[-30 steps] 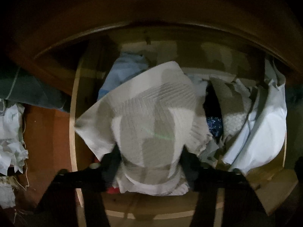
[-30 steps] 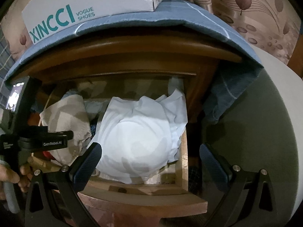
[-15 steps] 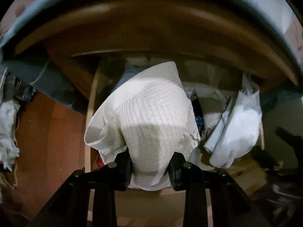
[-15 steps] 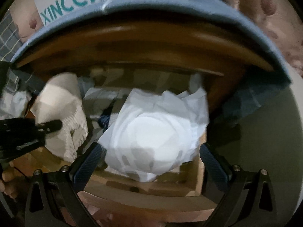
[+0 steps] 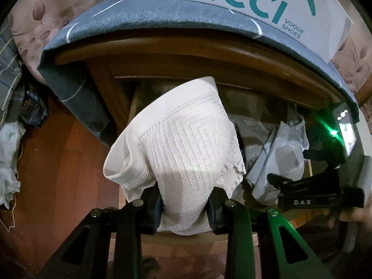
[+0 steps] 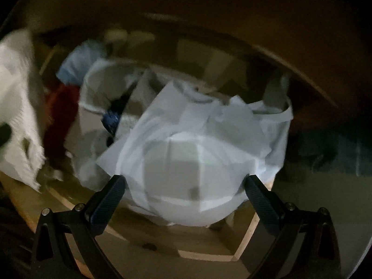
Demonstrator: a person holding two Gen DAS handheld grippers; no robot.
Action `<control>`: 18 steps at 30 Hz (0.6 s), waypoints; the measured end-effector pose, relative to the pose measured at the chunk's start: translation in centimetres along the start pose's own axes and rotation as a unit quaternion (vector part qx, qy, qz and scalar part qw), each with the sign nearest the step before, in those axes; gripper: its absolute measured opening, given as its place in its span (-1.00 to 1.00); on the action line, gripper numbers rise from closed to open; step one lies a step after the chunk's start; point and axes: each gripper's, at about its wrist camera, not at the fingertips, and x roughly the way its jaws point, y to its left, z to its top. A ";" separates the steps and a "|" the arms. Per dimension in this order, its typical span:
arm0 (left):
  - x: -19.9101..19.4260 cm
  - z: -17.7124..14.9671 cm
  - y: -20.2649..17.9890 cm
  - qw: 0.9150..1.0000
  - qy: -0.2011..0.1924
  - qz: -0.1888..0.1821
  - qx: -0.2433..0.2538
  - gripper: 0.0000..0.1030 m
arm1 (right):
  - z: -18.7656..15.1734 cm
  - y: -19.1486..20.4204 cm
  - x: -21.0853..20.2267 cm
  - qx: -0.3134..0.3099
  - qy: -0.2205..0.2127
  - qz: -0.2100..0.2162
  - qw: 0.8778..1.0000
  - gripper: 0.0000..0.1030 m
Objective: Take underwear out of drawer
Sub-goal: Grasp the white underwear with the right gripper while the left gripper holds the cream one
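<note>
Underwear [image 5: 186,148] raised, between left jaws

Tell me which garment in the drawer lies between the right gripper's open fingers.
The pale blue-white garment at the drawer's right end; the red and light blue ones lie far left.

Dim room: leaf-patterned beige wallpaper [image 5: 46,11] behind a brown wooden cabinet [image 5: 162,58] topped with grey-blue cloth [image 5: 186,23], reddish-brown wooden floor [image 5: 58,174] below.
</note>
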 end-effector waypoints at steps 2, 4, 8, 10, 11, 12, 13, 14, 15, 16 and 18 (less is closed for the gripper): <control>0.0 0.0 0.0 1.000 0.002 0.002 0.001 -0.41 | 0.3 0.1 0.8 -0.008 0.016 0.005 1.000 0.99; 0.1 -0.2 0.1 1.000 0.004 0.008 0.003 -0.41 | 0.3 0.3 1.3 -0.021 0.022 -0.004 1.000 1.00; 0.0 0.0 -0.6 1.000 0.002 0.005 0.010 -0.41 | 0.5 0.7 1.9 -0.041 0.028 -0.021 0.999 1.00; 0.0 0.0 -0.5 1.000 0.003 0.004 0.007 -0.41 | 0.5 0.7 2.0 -0.041 0.029 -0.024 0.998 0.99; 0.0 0.0 -0.4 1.000 0.003 0.002 0.006 -0.41 | 0.5 0.8 2.1 -0.042 0.030 -0.027 0.998 0.97; 0.0 0.0 -0.2 1.000 0.004 0.000 0.005 -0.41 | 0.5 0.9 2.3 -0.043 0.033 -0.032 0.998 0.95; 0.0 0.0 -0.1 1.000 0.004 -0.002 0.004 -0.41 | 0.2 0.9 2.4 -0.043 0.033 -0.037 0.998 0.89; 0.1 0.0 0.1 1.000 0.004 -0.003 0.003 -0.41 | -0.1 1.1 2.6 -0.046 0.033 -0.042 0.998 0.81; 0.1 0.0 0.3 1.000 0.005 -0.003 0.003 -0.41 | -0.2 1.4 2.8 -0.050 0.033 -0.047 0.997 0.78; 0.1 0.0 0.3 1.000 0.005 -0.003 0.001 -0.41 | -0.3 1.7 3.0 -0.053 0.031 -0.055 0.997 0.68; 0.0 0.1 0.5 1.000 0.006 -0.003 0.000 -0.41 | -0.9 2.1 3.0 -0.055 0.023 -0.059 0.996 0.50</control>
